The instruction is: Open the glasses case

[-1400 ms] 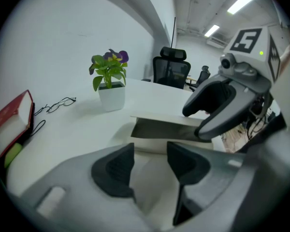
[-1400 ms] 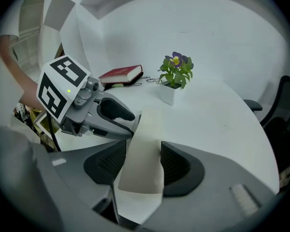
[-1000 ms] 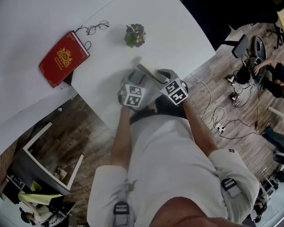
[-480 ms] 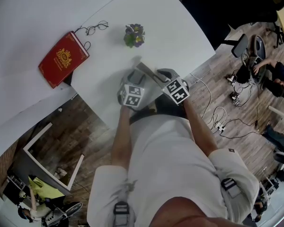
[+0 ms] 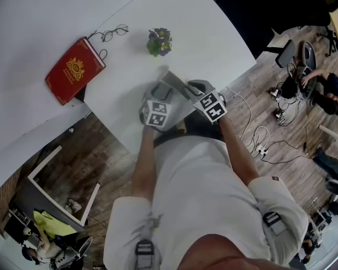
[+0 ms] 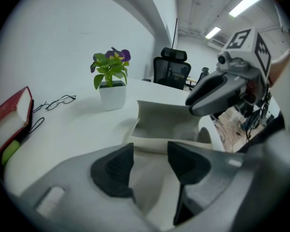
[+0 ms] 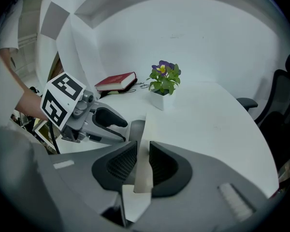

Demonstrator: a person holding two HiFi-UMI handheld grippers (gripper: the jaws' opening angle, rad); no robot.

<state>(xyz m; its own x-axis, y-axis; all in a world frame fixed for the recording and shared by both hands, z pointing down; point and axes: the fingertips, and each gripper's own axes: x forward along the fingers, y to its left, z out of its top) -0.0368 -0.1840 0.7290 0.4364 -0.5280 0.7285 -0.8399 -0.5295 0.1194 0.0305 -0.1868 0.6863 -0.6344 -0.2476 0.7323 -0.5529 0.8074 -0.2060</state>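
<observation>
The room is showing a wood-plank floor [image 5: 101, 156] with cables [image 5: 265, 139] trailing across it at the right, where a seated person [image 5: 327, 91] is working. Ceiling light strips [image 6: 249, 1] are glowing overhead.

A white bench [image 5: 214, 44] with a rounded end is carrying every item. A black office chair [image 6: 171, 71] is standing beyond its far edge.

A red book [image 5: 75, 69] is lying closed near the bench's left edge.

The 2 grippers are meeting over the near edge of the bench. The left gripper [image 6: 150, 163] is gripping the body of the glasses case [image 6: 166, 122], which is filling the gap between its pads. The right gripper [image 7: 142, 161] has just been closing its jaws, and its pads are now pinching the thin cream flap of the case on edge between them.

The case is sitting at the near edge of the bench, cream-coloured, with its flap standing up.

A potted plant [image 5: 160, 41] with purple flowers, in a white pot, is standing upright beyond the case.

A pair of eyeglasses [image 5: 115, 32] is lying between the plant and the book, just beside the book's far corner.
</observation>
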